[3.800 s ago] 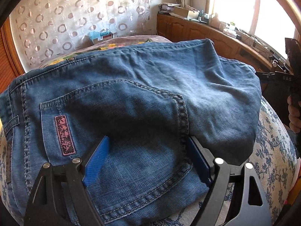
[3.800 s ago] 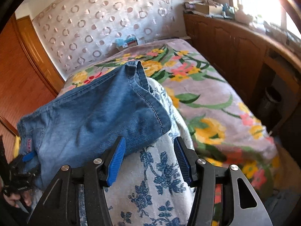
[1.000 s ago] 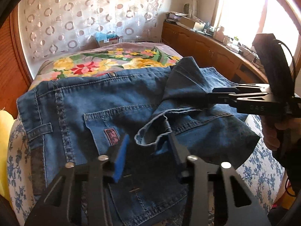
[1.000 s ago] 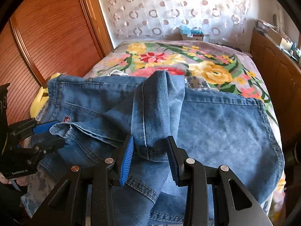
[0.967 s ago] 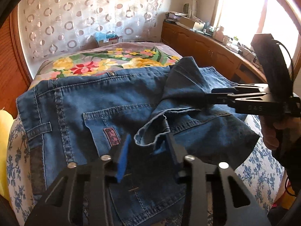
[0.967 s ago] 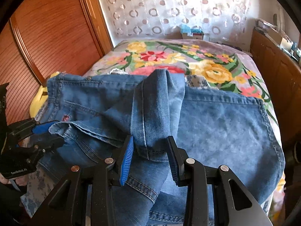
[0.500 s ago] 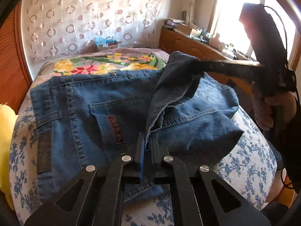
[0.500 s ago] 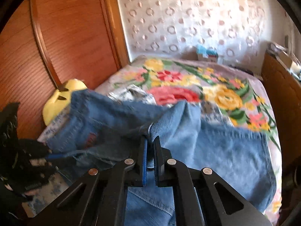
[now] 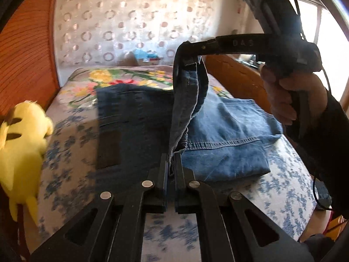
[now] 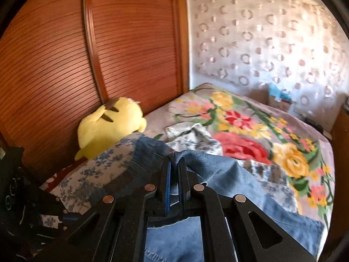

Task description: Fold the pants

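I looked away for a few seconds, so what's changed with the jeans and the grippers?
Both the left gripper and right gripper closed their jaws on the jeans hem and lifted it off the folded stack. The rest of the jeans stayed flat on the bed.
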`<state>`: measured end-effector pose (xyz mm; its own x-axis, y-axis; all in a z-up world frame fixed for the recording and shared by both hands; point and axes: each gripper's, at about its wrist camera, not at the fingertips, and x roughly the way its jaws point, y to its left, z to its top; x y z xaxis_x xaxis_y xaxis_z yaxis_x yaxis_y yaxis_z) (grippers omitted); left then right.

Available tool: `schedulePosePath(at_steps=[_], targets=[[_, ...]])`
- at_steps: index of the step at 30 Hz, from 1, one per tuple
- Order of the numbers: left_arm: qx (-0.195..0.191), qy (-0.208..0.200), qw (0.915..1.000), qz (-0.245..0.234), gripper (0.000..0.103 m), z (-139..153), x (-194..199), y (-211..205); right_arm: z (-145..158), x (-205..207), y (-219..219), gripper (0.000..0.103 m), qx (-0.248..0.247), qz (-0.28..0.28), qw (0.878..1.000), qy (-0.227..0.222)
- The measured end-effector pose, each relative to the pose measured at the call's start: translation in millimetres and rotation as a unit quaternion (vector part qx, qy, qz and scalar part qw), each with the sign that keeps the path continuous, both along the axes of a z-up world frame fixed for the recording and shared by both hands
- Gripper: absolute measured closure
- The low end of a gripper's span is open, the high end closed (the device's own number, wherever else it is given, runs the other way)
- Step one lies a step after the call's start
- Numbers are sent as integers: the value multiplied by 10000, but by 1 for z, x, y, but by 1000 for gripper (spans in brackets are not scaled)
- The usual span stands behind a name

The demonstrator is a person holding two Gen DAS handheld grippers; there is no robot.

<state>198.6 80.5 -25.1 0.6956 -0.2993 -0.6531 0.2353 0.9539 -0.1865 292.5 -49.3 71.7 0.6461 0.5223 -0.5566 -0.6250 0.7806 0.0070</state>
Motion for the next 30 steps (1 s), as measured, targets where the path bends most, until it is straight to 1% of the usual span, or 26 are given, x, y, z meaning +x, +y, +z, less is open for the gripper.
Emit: schedulePosePath(at_steps=[2, 5, 6, 7, 8, 9, 10, 11, 12, 14, 15, 16, 19, 21, 22, 23, 25, 30], targets=[[37, 82, 9999, 134, 98, -6, 0, 11, -4, 8, 13, 97, -22, 99, 9999, 101], [66, 226, 9995, 211, 98, -15, 2, 18, -9, 32, 9, 94, -138, 167, 9997, 143], [86, 270, 9994, 204, 98, -19, 4, 18, -7, 37, 13, 89, -159, 100, 9997, 135], [110, 304, 9993, 204, 98, -21, 5, 18, -7, 40, 11, 82, -132, 46, 9998, 161], [208, 340, 9990, 205, 98, -24, 6, 16, -4, 40, 9, 76, -75, 46, 9998, 200], [263, 348, 9989, 169, 98, -25, 5, 18, -3, 40, 7, 65, -10, 33, 9997, 222], [285, 357, 9989, 134, 96, -26, 6, 17, -3, 40, 1, 62, 41, -9, 9998, 210], [308, 381, 9987, 152, 89, -27, 8, 16, -3, 39, -5, 62, 38, -71, 9998, 185], [339, 396, 9985, 180, 87, -27, 9, 16, -5, 37, -3, 62, 16, -131, 9998, 169], [387, 413, 9981, 229, 71, -25, 12, 17, -8, 32, -16, 62, 42, -288, 9994, 199], [369, 389, 9983, 247, 68, -24, 12, 18, -10, 29, -19, 62, 65, -338, 9992, 217], [341, 367, 9984, 252, 60, -23, 13, 20, -12, 23, -26, 62, 81, -387, 9989, 233], [326, 337, 9986, 259, 57, -19, 15, 22, -21, 6, -44, 62, 48, -582, 9980, 223], [332, 274, 9987, 271, 45, -14, 18, 23, -27, -7, -54, 62, 10, -705, 9972, 242], [298, 248, 9989, 259, 33, -12, 19, 24, -31, -12, -60, 62, -2, -789, 9965, 269], [250, 222, 9991, 253, 24, -10, 20, 24, -37, -16, -66, 62, 3, -871, 9957, 315], [202, 207, 9992, 275, 23, -6, 26, 26, -46, -23, -73, 62, -16, -1001, 9942, 399], [262, 202, 9987, 378, 23, 0, 46, 25, -67, -30, -80, 62, -142, -1242, 9907, 534]])
